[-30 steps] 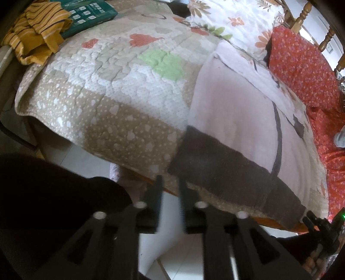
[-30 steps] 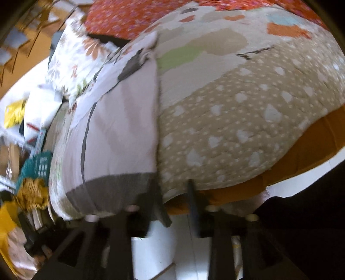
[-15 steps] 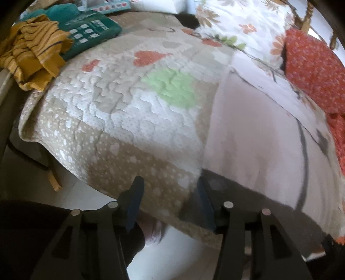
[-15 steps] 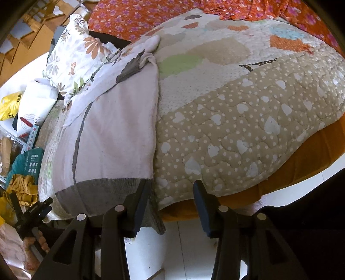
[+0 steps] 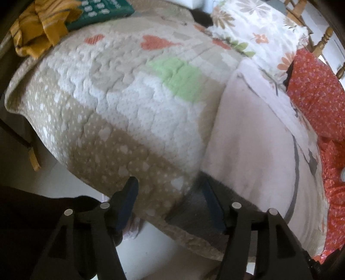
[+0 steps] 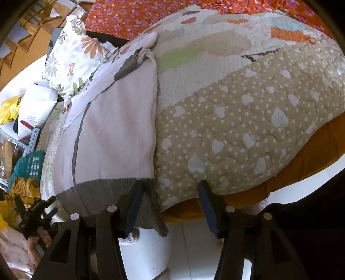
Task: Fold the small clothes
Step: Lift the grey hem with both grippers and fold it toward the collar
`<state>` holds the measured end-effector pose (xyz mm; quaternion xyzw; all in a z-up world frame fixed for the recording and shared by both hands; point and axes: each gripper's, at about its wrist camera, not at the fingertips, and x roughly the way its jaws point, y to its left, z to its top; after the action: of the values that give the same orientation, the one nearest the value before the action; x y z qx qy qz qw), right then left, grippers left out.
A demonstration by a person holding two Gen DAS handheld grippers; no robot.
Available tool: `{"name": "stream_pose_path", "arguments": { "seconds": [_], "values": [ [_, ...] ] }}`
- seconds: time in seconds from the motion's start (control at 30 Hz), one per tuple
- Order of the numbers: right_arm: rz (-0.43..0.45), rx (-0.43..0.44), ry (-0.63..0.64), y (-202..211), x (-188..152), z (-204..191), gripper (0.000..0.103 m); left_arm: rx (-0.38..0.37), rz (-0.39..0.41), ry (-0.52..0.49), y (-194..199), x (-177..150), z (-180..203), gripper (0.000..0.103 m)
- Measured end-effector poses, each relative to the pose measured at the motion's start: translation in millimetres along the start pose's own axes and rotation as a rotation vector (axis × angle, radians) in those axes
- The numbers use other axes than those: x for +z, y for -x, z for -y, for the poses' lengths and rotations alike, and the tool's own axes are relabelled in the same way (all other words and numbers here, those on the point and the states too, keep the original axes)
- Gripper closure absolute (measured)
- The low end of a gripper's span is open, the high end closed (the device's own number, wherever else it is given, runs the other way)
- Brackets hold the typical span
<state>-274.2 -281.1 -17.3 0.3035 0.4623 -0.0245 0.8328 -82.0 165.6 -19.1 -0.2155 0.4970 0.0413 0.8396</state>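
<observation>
A pale pink garment (image 5: 254, 150) with a dark grey hem band (image 5: 194, 206) lies flat on the heart-patterned quilt (image 5: 120, 103), its hem at the bed's near edge. My left gripper (image 5: 169, 198) hovers at the hem's left corner. Its jaws are opening, with the quilt edge and the corner between them and neither pad pressing. In the right wrist view the same garment (image 6: 116, 133) lies to the left. My right gripper (image 6: 170, 191) is at the hem band's (image 6: 107, 189) right corner, which hangs loose between its opening jaws.
A yellow striped cloth (image 5: 38, 28) and a teal box (image 5: 101, 10) lie at the quilt's far left. A floral pillow (image 5: 258, 32) and red flowered fabric (image 5: 319, 92) lie behind the garment. White floor tiles (image 6: 189, 247) show below the bed edge.
The jaws of both grippers have widened. The left gripper has moved in closer over the quilt's edge by the hem corner. The right gripper has stayed where it was.
</observation>
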Motion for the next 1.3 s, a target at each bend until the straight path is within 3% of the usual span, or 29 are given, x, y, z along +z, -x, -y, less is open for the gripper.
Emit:
{"name": "stream_pose_path", "arguments": {
  "seconds": [0.3, 0.57, 0.63, 0.7, 0.73, 0.8, 0.9, 1.03, 1.3],
  "values": [
    [-0.015, 0.064, 0.000, 0.0, -8.6, -6.0, 0.040, -0.047, -0.077, -0.034, -16.0, -6.1, 10.3, 0.035],
    [-0.143, 0.118, -0.030, -29.4, -21.2, -9.8, 0.040, -0.060, -0.119, -0.075, -26.2, -10.5, 22.7, 0.034],
    [-0.155, 0.130, -0.026, -32.2, -23.8, -12.3, 0.050, -0.091, -0.133, -0.066, -26.3, -11.0, 21.2, 0.061],
    [-0.161, 0.144, -0.007, -32.5, -26.0, -16.3, 0.076, -0.087, -0.122, -0.071, -22.2, -12.1, 20.0, 0.086],
    [-0.157, 0.136, 0.001, -31.3, -26.4, -17.4, 0.079, -0.109, -0.124, -0.070, -19.8, -13.1, 20.1, 0.097],
    [-0.151, 0.124, 0.019, -27.2, -27.7, -20.8, 0.089, -0.115, -0.105, -0.067, -10.9, -15.3, 20.0, 0.097],
    [-0.150, 0.152, 0.005, -18.0, -27.4, -20.2, 0.091, -0.115, -0.073, -0.076, 6.4, -17.4, 18.7, 0.097],
    [-0.159, 0.181, -0.011, -5.4, -24.2, -20.1, 0.092, -0.147, -0.034, -0.095, 32.3, -17.1, 21.5, 0.097],
    [-0.137, 0.233, 0.032, 31.0, -3.5, -39.2, 0.093, -0.244, -0.039, -0.048, 48.5, -1.4, 25.0, 0.097]
  ]
}}
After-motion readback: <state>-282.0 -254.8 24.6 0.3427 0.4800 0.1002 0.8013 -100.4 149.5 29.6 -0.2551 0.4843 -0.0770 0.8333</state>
